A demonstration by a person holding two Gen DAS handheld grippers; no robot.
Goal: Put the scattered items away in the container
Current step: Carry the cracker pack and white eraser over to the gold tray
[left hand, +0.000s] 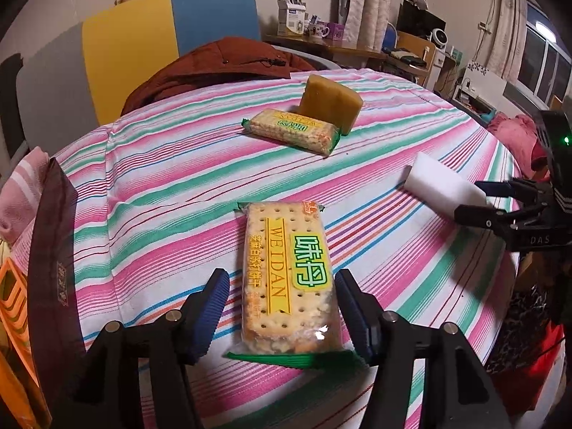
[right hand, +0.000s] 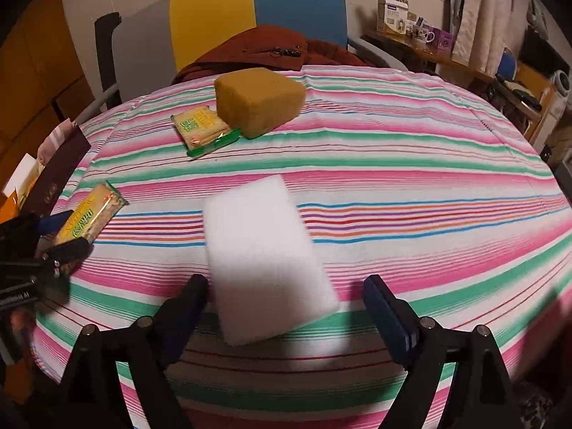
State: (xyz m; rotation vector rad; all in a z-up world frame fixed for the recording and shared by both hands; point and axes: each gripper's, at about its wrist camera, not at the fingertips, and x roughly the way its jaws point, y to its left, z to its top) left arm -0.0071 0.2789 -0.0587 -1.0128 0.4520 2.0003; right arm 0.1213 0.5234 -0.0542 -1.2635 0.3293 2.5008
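- Four loose items lie on your striped tabletop point(left hand: 171, 164): two cracker packets, a white foam block, a mustard sponge.
- Near cracker packet point(left hand: 286, 279): flat, label up, long axis running straight away from your left tool point(left hand: 282, 304), green crimped end nearest you. Its near half sits between that tool's fingers; the fingers stand apart, right pad just beside the wrapper, left pad clear of it. Not yet gripped.
- White foam block point(right hand: 264, 254): flat, long axis angled away and slightly left of your right tool point(right hand: 286, 307). That tool's fingers stand wide apart on either side of the block's near end, neither pressing it.
- Second cracker packet point(left hand: 291, 130): well beyond, lying crosswise, touching the mustard sponge point(left hand: 330, 105), which leans on it.
- Container: probably the orange-walled box point(left hand: 14, 296) at the left edge; mostly hidden.
- Step in hand, by my reading: grasping, both sides.
- Next move calls for closing across each item's short width, then lifting clear towards the left edge.
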